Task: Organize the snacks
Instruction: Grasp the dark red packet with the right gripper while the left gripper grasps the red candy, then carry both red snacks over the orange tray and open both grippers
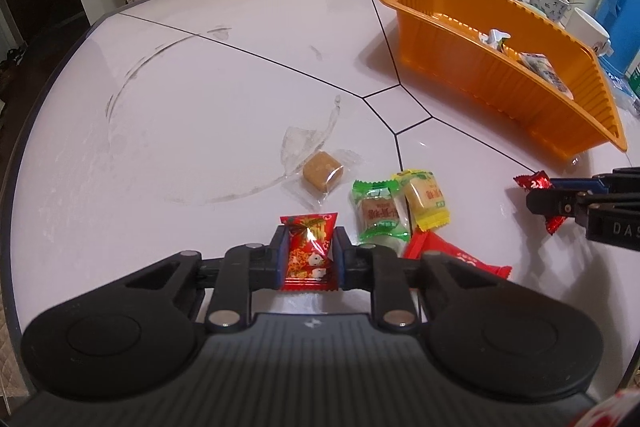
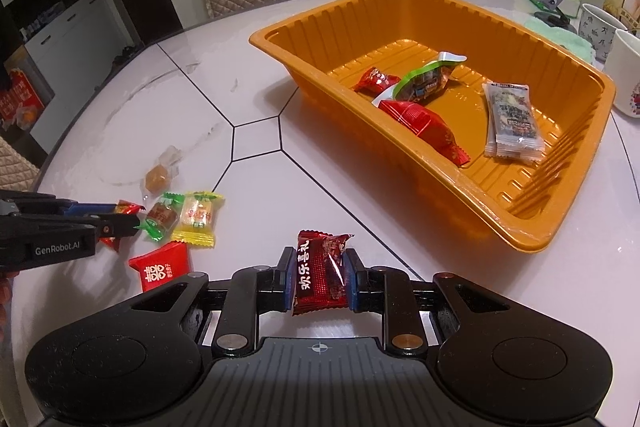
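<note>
Two tongs [image 1: 309, 251] [image 2: 320, 277] each clamp one red snack | tray [image 2: 516, 227]: four snacks | table [image 1: 180, 131]: four loose

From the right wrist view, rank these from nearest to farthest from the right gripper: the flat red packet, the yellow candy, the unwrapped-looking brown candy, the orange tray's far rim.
1. Flat red packet, just left of the right gripper.
2. Yellow candy, farther left.
3. Brown candy, beyond it on the left.
4. Orange tray's far rim, right and far back.
</note>
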A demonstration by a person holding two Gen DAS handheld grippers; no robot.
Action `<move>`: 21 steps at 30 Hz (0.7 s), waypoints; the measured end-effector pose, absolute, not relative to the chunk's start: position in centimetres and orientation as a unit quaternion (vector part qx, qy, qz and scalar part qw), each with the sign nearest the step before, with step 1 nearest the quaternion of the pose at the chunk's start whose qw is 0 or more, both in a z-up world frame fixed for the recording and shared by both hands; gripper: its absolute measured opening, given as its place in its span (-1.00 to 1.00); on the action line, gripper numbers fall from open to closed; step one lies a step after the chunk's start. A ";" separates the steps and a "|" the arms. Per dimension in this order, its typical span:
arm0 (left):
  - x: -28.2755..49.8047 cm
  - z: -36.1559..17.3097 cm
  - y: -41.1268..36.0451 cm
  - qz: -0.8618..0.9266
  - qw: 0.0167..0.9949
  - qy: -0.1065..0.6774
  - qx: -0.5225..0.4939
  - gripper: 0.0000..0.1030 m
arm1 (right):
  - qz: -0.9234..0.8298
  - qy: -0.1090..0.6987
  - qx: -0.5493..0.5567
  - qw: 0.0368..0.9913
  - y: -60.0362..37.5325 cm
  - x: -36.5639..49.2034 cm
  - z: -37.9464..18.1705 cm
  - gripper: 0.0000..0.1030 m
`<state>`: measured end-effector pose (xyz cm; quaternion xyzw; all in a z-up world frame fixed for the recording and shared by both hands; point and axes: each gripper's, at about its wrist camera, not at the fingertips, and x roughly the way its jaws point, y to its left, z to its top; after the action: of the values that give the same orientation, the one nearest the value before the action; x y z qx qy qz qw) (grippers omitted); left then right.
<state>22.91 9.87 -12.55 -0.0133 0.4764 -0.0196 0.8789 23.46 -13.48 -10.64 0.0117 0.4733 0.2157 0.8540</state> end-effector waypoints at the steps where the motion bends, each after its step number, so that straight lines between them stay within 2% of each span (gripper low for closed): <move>1: 22.8 -12.5 9.9 -0.020 0.879 0.476 -0.014 -0.62 | 0.216 0.473 0.012 0.854 -13.5 23.4 -10.5 -0.52; 10: 22.1 -11.3 10.3 -0.021 0.884 0.468 -0.020 -0.62 | 0.222 0.462 0.017 0.859 -13.6 22.9 -9.3 -0.52; 21: 22.3 -7.4 8.8 -0.061 0.899 0.433 -0.010 -0.62 | 0.238 0.439 0.056 0.865 -14.8 21.2 -5.9 -0.52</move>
<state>22.32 8.79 -7.36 -0.0102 0.4332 -0.0612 0.8992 21.21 -14.78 -5.94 0.0556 0.4394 0.2376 0.8645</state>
